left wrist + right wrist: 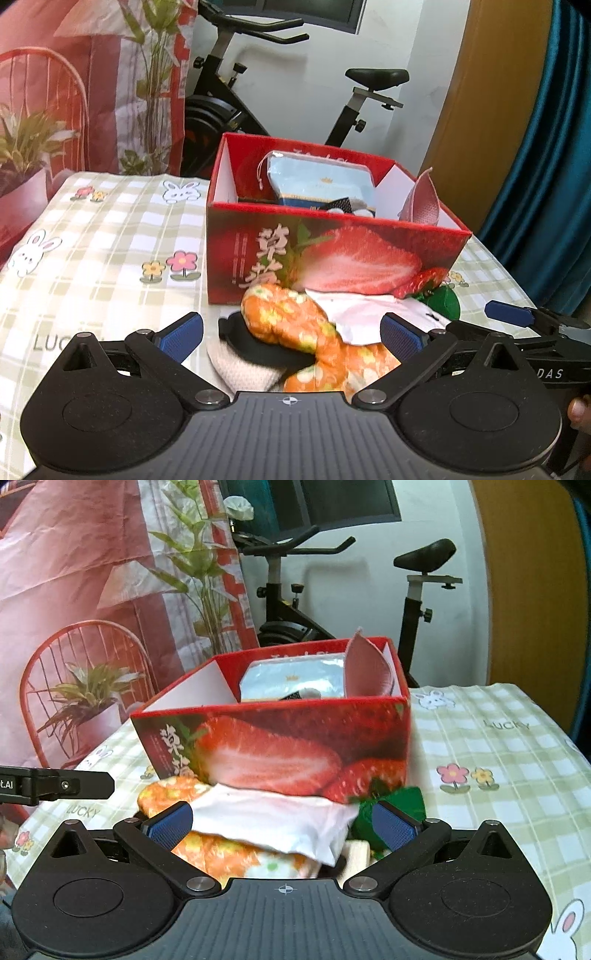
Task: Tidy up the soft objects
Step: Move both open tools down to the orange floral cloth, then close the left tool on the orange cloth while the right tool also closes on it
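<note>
Both claws hover low over a small heap of soft things at the front of a red strawberry-printed box (332, 258) that stands on a surface covered with a green checked cloth (92, 221) bearing rabbits and flowers.

The left claw (291, 334) is spread wide, its blue pads on either side of an orange floral cloth (291, 321) without touching it. That twisted cloth lies over something black (258, 347) and a cream knitted piece (240, 369) — perhaps a sock, though too little of it shows to be sure. Just behind it, against the box front, lies a white cloth (362, 314), and a green piece (443, 302) sits beside that at the box's near right corner.

The right claw (280, 825) is also spread wide and holds nothing — the white cloth (273, 819) lies between its pads, over the orange one (221, 853), with the green piece (399, 797) just behind its right pad.

Inside the box rest a pale blue drawstring pouch (321, 181) and a pink padded piece (423, 206) that stands upright against the right wall.

Behind the surface stand an exercise bike (229, 103) and a printed backdrop of a red chair and plants (74, 92); a teal curtain (546, 147) hangs at the right.
</note>
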Available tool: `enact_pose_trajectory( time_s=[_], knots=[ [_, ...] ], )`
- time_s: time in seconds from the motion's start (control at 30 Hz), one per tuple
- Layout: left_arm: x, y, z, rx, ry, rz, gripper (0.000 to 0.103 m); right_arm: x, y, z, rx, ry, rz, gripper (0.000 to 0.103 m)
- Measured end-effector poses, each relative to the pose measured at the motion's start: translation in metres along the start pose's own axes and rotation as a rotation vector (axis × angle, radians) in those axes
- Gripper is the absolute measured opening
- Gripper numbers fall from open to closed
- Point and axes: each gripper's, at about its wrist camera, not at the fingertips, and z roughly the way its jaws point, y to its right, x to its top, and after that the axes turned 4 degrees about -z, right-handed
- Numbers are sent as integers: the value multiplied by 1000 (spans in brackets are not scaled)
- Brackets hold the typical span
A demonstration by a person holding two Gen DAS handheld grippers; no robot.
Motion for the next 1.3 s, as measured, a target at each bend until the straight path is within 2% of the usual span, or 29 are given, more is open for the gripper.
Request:
enact_pose_trajectory(
  time_s=[0.27, 0.37, 0.43, 0.47, 0.6, 0.63, 0.87, 1.03, 1.13, 1.3],
  knots=[
    [-15, -4, 2, -14, -29, -21, 99, -15, 4, 5, 6, -59, 16, 102],
    [-18, -4, 5, -26, -36, -25, 94, -17, 3, 5, 17, -67, 9, 97],
    [-21, -5, 8, -37, -43, -29, 88, -17, 2, 6, 27, -69, 5, 94],
    [-22, -5, 10, -44, -49, -31, 85, -17, 1, 6, 29, -69, 2, 90],
    [-27, -6, 19, -74, -84, -36, 60, -19, 1, 8, 46, -73, 1, 70],
    [-28, -6, 21, -82, -95, -34, 56, -19, 1, 9, 49, -79, 9, 68],
    [-32, -7, 36, -84, -133, -51, 56, -22, 3, 13, 57, -95, 31, 66],
    [-25, -20, 31, -77, -103, -114, 56, -22, 3, 13, 45, -93, 29, 66],
    [-22, -25, 30, -66, -91, -141, 56, -20, 0, 7, 39, -65, 9, 66],
    [-27, -20, 32, -74, -107, -127, 56, -14, -3, -1, 55, -17, -17, 66]
  ],
)
